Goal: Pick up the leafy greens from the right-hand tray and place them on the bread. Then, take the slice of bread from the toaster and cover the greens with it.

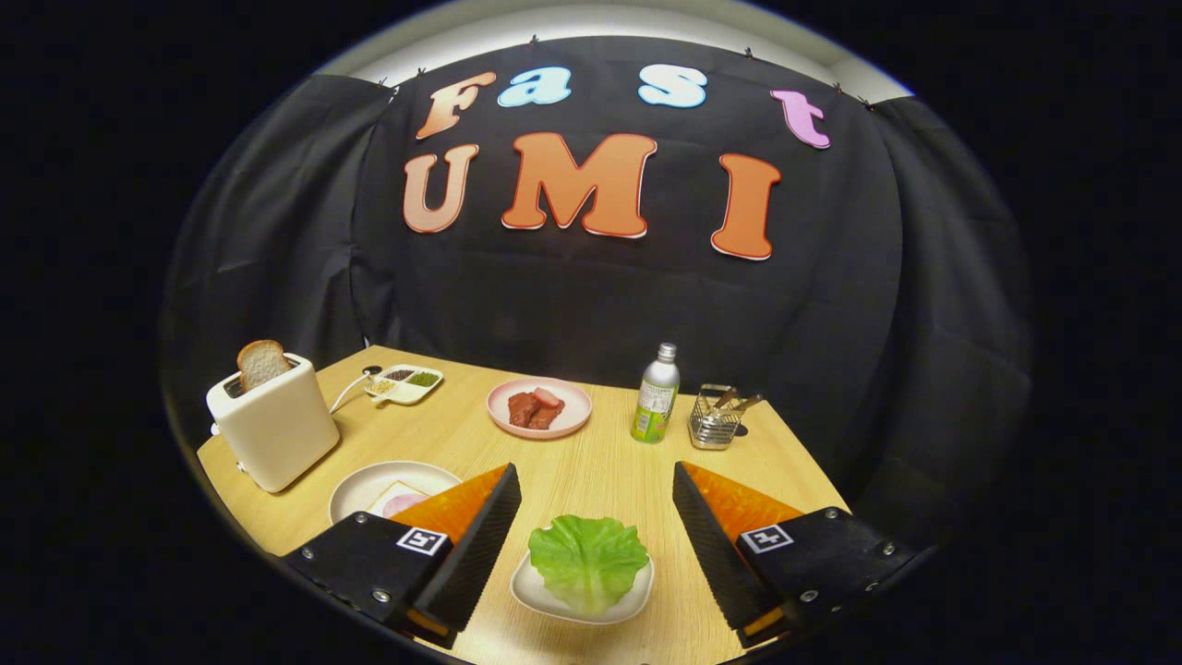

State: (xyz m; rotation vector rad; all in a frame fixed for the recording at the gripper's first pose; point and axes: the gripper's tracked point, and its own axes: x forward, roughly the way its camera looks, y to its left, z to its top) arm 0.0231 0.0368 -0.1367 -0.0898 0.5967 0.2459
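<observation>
The hand-held gripper (597,480) hovered with its two fingers (480,545) spread wide and holding nothing, the leafy greens (588,559) lying between them on a small white tray (545,600) at the near edge of the wooden table (609,466). To the left, a plate (369,485) held bread (395,497), partly hidden behind the left finger. Farther left stood a cream toaster (272,423) with a slice of bread (261,363) upright in its slot. A pink plate (503,406), a bottle (657,392) and a wire caddy (716,420) sat at the far side.

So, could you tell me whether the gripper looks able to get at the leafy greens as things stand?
Probably yes. The gripper is open, and the leafy greens lie on their small white tray between its fingers with nothing in front of them or on top.
</observation>
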